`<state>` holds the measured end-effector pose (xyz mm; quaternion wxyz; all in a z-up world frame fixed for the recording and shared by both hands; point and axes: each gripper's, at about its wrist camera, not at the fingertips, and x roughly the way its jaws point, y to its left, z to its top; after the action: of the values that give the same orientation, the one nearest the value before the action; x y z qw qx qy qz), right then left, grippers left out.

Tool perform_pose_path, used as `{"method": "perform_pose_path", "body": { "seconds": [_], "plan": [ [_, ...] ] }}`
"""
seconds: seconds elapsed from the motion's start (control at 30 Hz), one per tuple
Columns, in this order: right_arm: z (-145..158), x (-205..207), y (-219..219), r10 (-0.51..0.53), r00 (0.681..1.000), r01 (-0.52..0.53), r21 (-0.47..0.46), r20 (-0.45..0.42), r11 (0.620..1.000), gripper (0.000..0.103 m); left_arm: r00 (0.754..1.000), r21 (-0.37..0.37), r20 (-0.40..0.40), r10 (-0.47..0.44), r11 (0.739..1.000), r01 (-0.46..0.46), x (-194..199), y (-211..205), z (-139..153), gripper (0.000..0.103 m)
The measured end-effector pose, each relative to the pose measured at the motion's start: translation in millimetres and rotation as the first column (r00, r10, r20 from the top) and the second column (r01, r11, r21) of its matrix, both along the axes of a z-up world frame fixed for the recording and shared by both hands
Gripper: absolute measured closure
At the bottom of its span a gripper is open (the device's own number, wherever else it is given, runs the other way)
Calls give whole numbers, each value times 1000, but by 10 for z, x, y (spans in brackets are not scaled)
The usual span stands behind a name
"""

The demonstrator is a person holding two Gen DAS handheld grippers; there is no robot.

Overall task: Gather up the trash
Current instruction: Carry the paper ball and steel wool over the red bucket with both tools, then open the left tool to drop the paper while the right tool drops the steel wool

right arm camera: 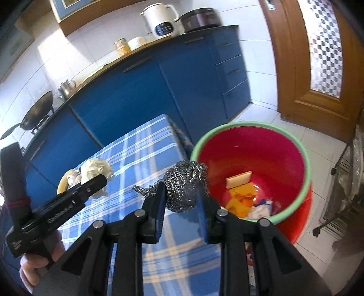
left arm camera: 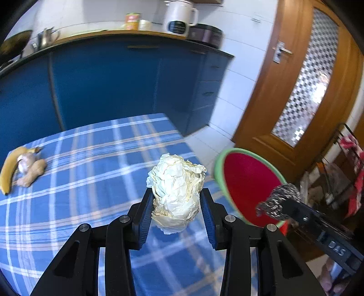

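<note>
My left gripper (left arm camera: pixel 177 205) is shut on a crumpled white paper ball (left arm camera: pixel 176 191) and holds it above the blue checked tablecloth (left arm camera: pixel 91 182). My right gripper (right arm camera: pixel 180 195) is shut on a steel wool scourer (right arm camera: pixel 186 184), held near the table's right edge beside the red bin with a green rim (right arm camera: pixel 250 148). The bin (left arm camera: pixel 245 182) holds yellow wrappers and white scraps (right arm camera: pixel 243 195). In the right wrist view the left gripper (right arm camera: pixel 95 182) and its paper ball (right arm camera: pixel 95 169) show at the left. In the left wrist view the right gripper's scourer (left arm camera: pixel 282 200) shows over the bin.
A banana peel (left arm camera: pixel 9 168), garlic (left arm camera: pixel 25 159) and ginger (left arm camera: pixel 34 173) lie at the table's far left. Blue kitchen cabinets (left arm camera: pixel 113 79) stand behind, with a kettle (left arm camera: pixel 179 18) and a can (left arm camera: pixel 133 20) on the counter. A wooden door (left arm camera: pixel 295 91) and a wire rack (left arm camera: pixel 341 173) are at the right.
</note>
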<state>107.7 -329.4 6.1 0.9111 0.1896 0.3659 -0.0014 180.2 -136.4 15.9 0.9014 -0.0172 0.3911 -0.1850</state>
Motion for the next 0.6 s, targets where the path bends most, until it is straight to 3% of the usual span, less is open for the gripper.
{"method": "perform_pose_path", "body": {
  "seconds": [0.3,0.6],
  "plan": [
    [-136,-90,-547,-97,995,97,-29,-25,995,74,992,29,-24,-125,992,126,-157,-639,-53,62],
    [-397,50,-1010,-131,989,129,-35,-75,991,71,976,22,-53,-212,977,214,-60,-1087,-213,62]
  ]
}}
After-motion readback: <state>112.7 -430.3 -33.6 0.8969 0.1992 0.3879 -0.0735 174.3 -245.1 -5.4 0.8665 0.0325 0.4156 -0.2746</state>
